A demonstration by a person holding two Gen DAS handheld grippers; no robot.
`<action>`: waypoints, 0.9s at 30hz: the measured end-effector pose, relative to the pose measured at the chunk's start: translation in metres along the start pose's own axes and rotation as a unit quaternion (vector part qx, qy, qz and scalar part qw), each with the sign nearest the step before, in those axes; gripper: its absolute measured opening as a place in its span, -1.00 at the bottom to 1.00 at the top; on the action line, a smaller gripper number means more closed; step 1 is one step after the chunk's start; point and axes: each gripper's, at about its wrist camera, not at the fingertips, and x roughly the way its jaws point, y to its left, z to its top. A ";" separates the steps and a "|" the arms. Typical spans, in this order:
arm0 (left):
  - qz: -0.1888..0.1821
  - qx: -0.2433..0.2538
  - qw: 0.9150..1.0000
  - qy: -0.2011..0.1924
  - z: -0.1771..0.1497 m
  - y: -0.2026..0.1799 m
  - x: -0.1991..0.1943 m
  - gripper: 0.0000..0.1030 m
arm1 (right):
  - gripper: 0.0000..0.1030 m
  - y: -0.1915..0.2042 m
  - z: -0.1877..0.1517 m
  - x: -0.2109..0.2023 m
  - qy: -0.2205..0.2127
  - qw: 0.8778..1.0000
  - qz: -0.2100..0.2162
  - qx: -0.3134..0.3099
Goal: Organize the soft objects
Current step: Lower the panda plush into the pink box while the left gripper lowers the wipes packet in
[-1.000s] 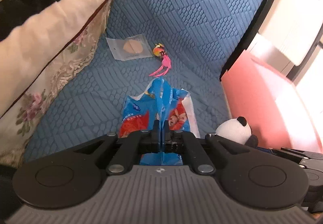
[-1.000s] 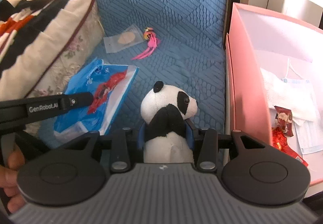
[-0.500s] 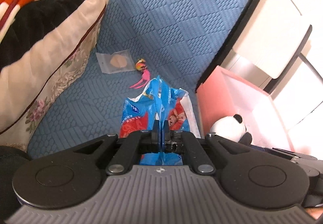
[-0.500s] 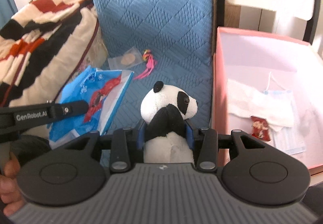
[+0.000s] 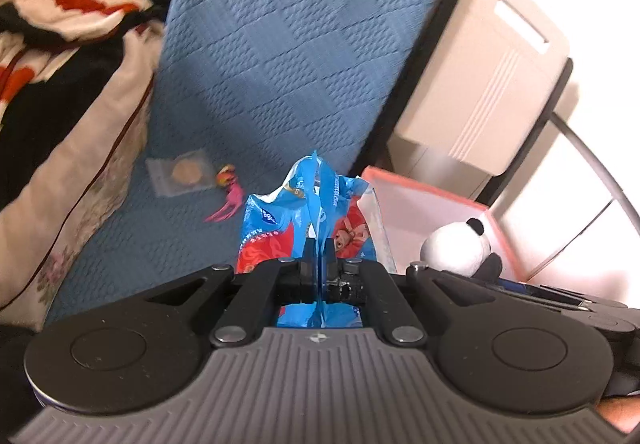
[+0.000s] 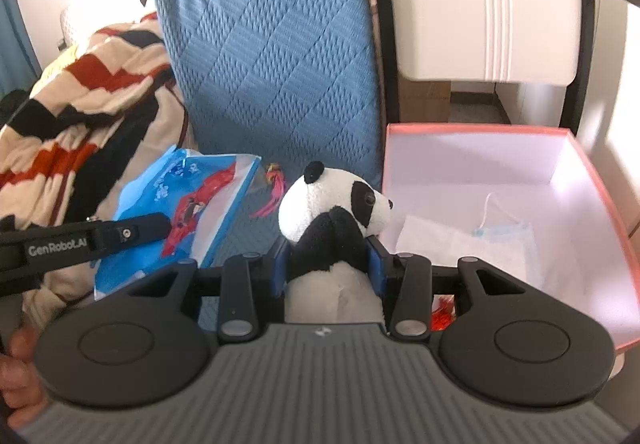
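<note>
Panda (image 6: pixel 336 204) sits pinched between my right gripper's (image 6: pixel 328 264) blue pads, head poking up, its lower body hidden behind the gripper body. My left gripper (image 5: pixel 319 264) is clamped tight on a fold of the blue bag (image 5: pixel 308 212), held clear above the blue cushion (image 5: pixel 280 44); the bag's bottom is cut off by the gripper. Print on the bag is too small for me to read. I can read "GenRobot.AI" on the left gripper's arm in the right view. Beside the panda stands the pink box (image 6: pixel 600 204), with a face mask (image 6: pixel 508 232) and white cloth inside; something red there is mostly hidden. On the cushion lie a pink tassel (image 5: pixel 230 200) and a clear packet (image 5: pixel 182 174).
</note>
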 end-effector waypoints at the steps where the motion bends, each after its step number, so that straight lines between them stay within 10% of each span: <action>1: -0.003 0.002 1.000 -0.004 0.003 -0.006 -0.002 -0.96 | -0.16 -0.002 0.003 -0.003 -0.003 1.000 0.000 -0.001; 27: -0.075 0.061 0.995 -0.011 -0.003 -0.121 0.083 -0.96 | -0.15 -0.119 0.003 -0.006 0.020 0.997 -0.068 0.020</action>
